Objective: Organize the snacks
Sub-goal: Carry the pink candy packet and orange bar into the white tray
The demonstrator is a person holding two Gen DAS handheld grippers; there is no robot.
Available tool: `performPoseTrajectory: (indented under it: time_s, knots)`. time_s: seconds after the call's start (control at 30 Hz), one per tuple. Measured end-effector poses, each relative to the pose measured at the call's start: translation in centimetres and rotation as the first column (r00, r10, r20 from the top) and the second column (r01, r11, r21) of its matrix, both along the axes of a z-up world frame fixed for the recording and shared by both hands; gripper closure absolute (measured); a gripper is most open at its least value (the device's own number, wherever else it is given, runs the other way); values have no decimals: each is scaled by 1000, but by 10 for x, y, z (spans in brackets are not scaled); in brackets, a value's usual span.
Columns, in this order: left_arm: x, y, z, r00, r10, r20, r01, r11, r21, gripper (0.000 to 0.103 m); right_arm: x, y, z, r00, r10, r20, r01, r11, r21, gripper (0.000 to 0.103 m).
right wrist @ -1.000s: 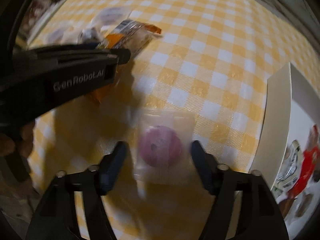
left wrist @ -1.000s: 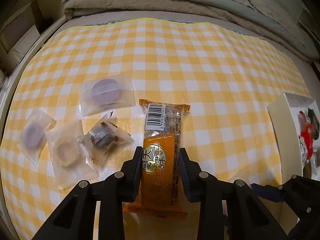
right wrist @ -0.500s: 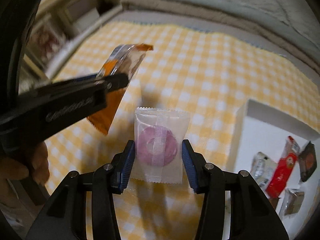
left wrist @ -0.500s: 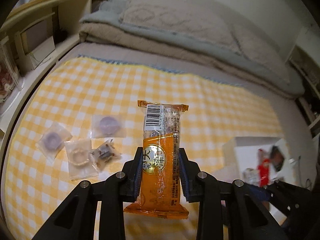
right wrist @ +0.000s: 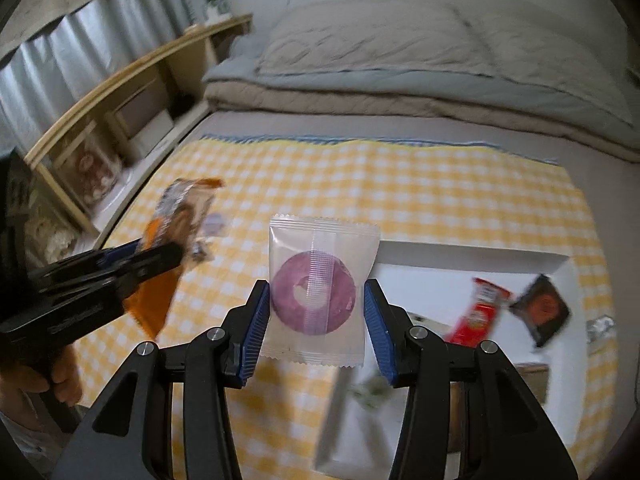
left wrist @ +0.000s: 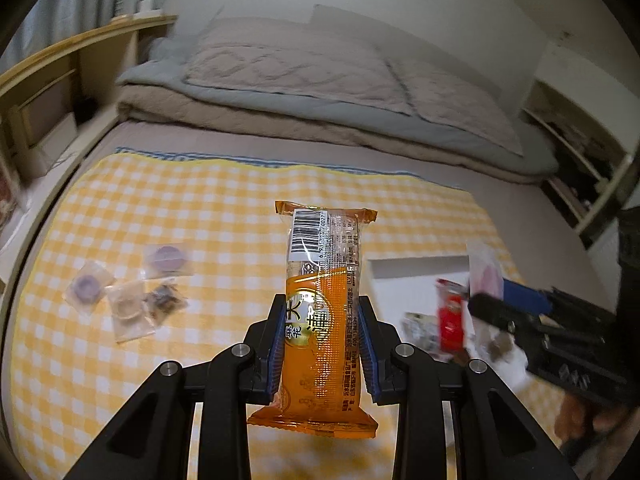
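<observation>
My left gripper (left wrist: 322, 320) is shut on a long orange snack pack (left wrist: 324, 256) and holds it upright above the yellow checked cloth (left wrist: 208, 200). In the right wrist view, my right gripper (right wrist: 318, 300) is shut on a clear packet with a purple ring snack (right wrist: 316, 252), lifted in the air. Behind it and to the right lies a white box (right wrist: 460, 254) holding a red pack (right wrist: 478, 312) and a dark packet (right wrist: 540, 310). Several small clear packets (left wrist: 128, 308) lie on the cloth to the left.
Folded grey and beige bedding (left wrist: 320, 92) fills the far end of the bed. A wooden shelf (left wrist: 60, 64) runs along the left side. The white box (left wrist: 416, 266) sits on the cloth's right part, with the right gripper (left wrist: 488, 304) over it.
Both grippers have risen off the cloth, each carrying its pack. The right jaws closed onto the purple ring packet, which lay flat a second ago. Both views now look farther up the bed.
</observation>
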State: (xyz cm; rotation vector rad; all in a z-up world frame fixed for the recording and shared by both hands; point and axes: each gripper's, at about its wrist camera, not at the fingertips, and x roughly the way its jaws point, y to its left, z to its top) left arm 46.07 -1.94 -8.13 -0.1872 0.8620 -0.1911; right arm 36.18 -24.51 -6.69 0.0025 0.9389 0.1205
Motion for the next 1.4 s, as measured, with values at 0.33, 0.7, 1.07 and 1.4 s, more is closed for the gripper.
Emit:
performPoseTrajectory:
  time_s: [0.33, 0.7, 1.07, 1.4]
  knots:
    - [-12, -51, -1, 987, -156, -43, 155, 988, -26, 71, -35, -83, 20, 982, -185, 41, 183, 982, 36, 55]
    - [15, -123, -49, 901, -340, -270, 328, 940, -90, 70, -54, -148, 13, 952, -306, 3, 306, 952, 25, 55]
    - [66, -173, -123, 806, -356, -473, 348, 931, -107, 70, -59, -187, -10, 934, -348, -86, 346, 938, -33, 55]
    - [92, -182, -153, 809, -308, -500, 335, 941, -37, 70, -61, -225, -63, 869, -424, -256, 371, 899, -231, 55]
